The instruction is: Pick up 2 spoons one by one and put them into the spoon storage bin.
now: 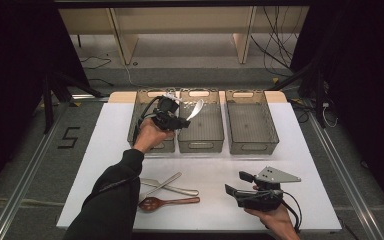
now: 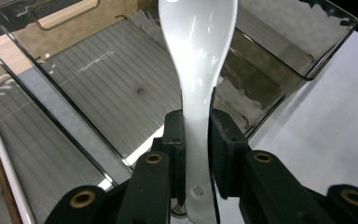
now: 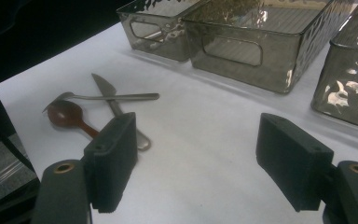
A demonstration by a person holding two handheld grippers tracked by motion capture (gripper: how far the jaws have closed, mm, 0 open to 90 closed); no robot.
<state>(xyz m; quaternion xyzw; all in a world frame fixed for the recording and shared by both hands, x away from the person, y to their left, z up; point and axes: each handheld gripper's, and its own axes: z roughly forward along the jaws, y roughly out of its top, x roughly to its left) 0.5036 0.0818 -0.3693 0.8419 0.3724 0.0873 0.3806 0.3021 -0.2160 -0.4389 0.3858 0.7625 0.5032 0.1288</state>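
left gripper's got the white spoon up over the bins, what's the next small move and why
Probably lower the left gripper a little and open it. Its jaws are shut on the white spoon, whose bowl hangs over the middle bin, above the floor. The bin looks bare beneath, so a short drop should land it safely.

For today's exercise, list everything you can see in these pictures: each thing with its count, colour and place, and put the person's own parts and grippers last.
White spoon: one, white, clamped in the left gripper above the bins.
Bins: three, smoky grey, in a row at the table's far side.
Metal utensils: two, silver, crossed at front left; one is a knife.
Brown spoon: one, reddish brown, just in front of them.
Table: one, white.
Left gripper: one, black, over the left and middle bins.
Right gripper: one, black, open, low at front right.
Sleeve: one, black, left forearm.
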